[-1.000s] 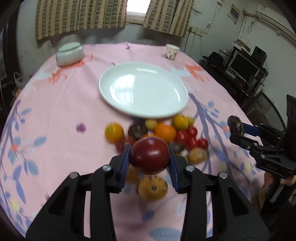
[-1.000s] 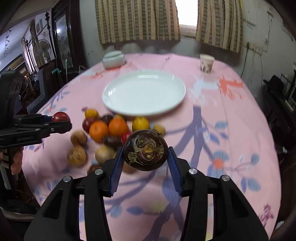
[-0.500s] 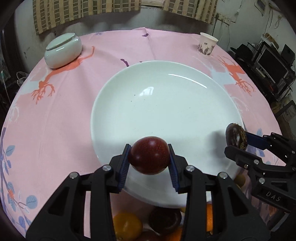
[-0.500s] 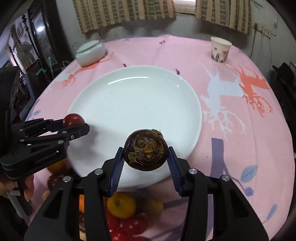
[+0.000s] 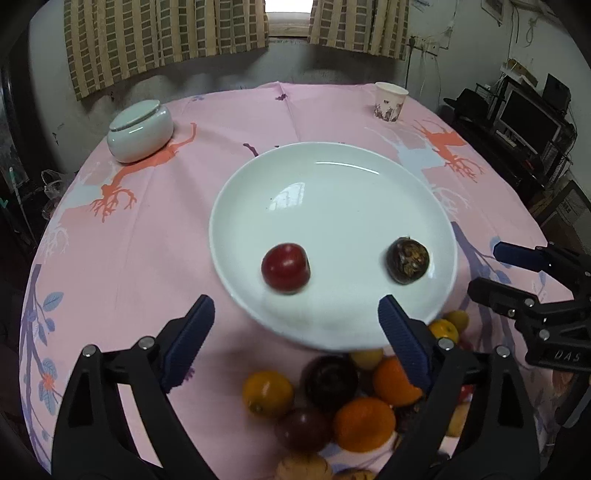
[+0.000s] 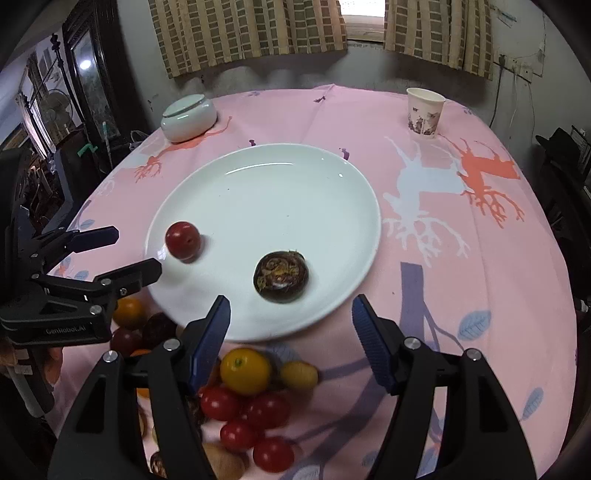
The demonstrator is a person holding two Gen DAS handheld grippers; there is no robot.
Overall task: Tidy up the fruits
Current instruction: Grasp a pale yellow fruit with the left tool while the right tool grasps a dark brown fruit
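On the white plate [image 5: 332,192], we see the red fruit [image 5: 285,268] left of the dark fruit [image 5: 407,260], both free. Our left gripper [image 5: 295,325] and right gripper [image 6: 290,314] have just been opening, nothing between them. Only the right view shows cherry tomatoes [image 6: 251,424].

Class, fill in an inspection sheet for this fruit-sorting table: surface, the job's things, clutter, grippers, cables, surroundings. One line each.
Surface: round table under a pink printed tablecloth.
Job's things: white plate holds a red fruit and a dark fruit, apart from each other; a pile of fruit lies on the cloth at the plate's near edge.
Clutter: lidded white jar and paper cup at the far side.
Grippers: left gripper and right gripper both open, jaws just opened, nothing between them.
Cables: wires run along the wall at right.
Surroundings: striped curtains, a window, a monitor to the right.
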